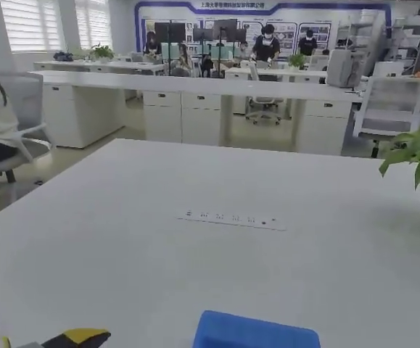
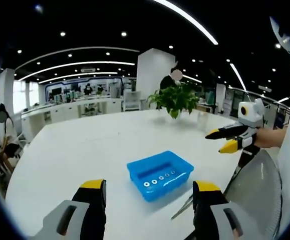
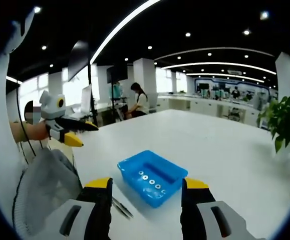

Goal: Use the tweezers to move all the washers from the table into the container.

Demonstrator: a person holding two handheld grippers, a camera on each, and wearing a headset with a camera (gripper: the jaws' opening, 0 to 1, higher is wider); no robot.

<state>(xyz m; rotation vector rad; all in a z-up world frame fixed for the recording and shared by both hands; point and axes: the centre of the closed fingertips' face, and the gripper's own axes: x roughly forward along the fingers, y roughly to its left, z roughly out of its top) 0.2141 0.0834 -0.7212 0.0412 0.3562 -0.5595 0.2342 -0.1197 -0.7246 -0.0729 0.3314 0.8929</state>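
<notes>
Beside blue container (image 2: 160, 174), tweezers (image 2: 183, 207) lay on surface (image 2: 84, 150); my L claw (image 2: 150, 186) & R claw (image 3: 147, 182) gaped, empty. Sloppy grab could've tipped it, spilling washers (image 2: 160, 179).

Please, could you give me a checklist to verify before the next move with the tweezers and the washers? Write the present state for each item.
1. The left gripper is open and holds nothing: ok.
2. The right gripper is open and holds nothing: ok.
3. The tweezers lie free on the table beside the blue container, not yet picked up: ok.
4. The blue container stands upright with its open side up: ok.
5. The washers in the container: ok, five lie in a row on its bottom.
6. Any washer left on the table: cannot tell; such a small part is hard to find on the white surface.
</notes>
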